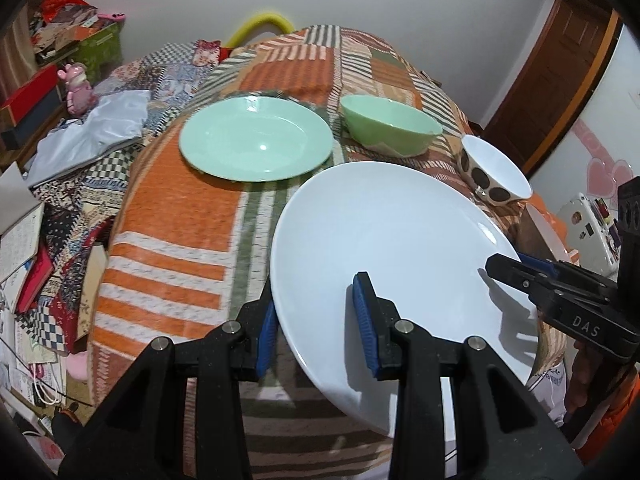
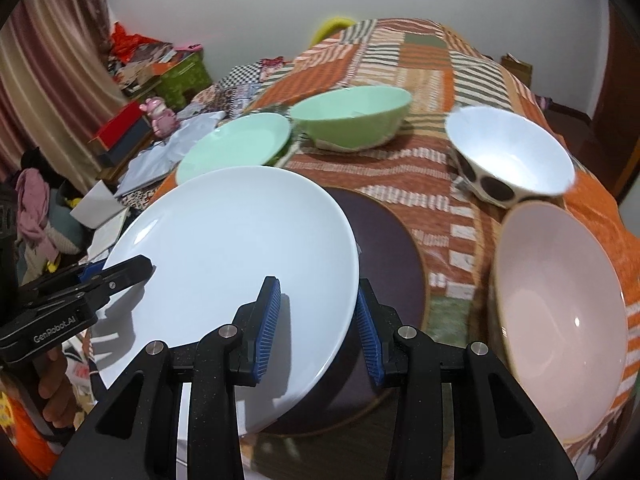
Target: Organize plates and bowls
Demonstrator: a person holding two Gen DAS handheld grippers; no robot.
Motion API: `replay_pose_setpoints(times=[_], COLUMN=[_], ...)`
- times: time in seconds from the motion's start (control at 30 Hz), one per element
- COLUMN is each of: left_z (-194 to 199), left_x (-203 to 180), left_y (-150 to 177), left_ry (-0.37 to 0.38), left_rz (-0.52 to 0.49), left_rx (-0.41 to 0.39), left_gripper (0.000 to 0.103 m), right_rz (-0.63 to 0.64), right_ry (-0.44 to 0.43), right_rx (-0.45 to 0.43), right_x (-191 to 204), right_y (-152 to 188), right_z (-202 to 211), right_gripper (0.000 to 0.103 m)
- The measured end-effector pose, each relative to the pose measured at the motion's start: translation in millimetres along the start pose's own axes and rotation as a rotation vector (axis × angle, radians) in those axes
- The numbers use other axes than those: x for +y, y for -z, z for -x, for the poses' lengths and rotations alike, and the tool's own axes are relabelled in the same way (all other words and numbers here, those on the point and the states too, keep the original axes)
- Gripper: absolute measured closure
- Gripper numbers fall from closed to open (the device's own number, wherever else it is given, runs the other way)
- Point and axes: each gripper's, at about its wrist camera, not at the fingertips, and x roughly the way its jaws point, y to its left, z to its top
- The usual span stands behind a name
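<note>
While both grippers pinch opposite rims of the white plate (image 1: 392, 240), left gripper (image 1: 316, 328) and right gripper (image 2: 318, 330) carry it above the brown plate (image 2: 394, 252); green plate (image 1: 256, 144), green bowl (image 2: 352, 120), spotted bowl (image 2: 508, 156) and pink bowl (image 2: 560, 320) sit separate, unstacked.

A table covered by a patchwork cloth (image 2: 432, 68) of orange, green and white stripes fills the middle of both views. On it, toward the upper centre, rest a mint green plate (image 1: 256, 138) and just right of it a green bowl (image 1: 390, 124). Further right sits a white bowl with dark spots (image 2: 510, 156); a pale pink bowl (image 2: 560, 320) and a dark round plate (image 2: 394, 256) lie lower right.
</note>
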Motion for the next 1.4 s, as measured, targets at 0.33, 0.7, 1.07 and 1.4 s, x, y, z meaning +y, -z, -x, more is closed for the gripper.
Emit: replay_pose_setpoints(times=[0.33, 0.7, 1.07, 1.4], left_z=[-20, -38, -44, -46], left_x=[-4, 1, -2, -14], left_y=[1, 1, -5, -6], left_ry=[0.018, 0.031, 0.017, -0.058], left_rz=[-0.002, 0.02, 0.02, -0.019], left_rx=[0.037, 0.064, 0.062, 0.06], left_gripper=[0.068, 0.068, 0.067, 0.064], right_rz=[-0.019, -0.039, -0.023, -0.004], right_ry=[0.032, 0.046, 0.084, 0.116], right_rx=[0.02, 0.022, -0.001, -0.021], right_x=[-7, -11, -9, -9], right_y=[9, 13, 14, 19], right_z=[-2, -11, -11, 0], right_gripper=[0.068, 0.067, 0.068, 0.07])
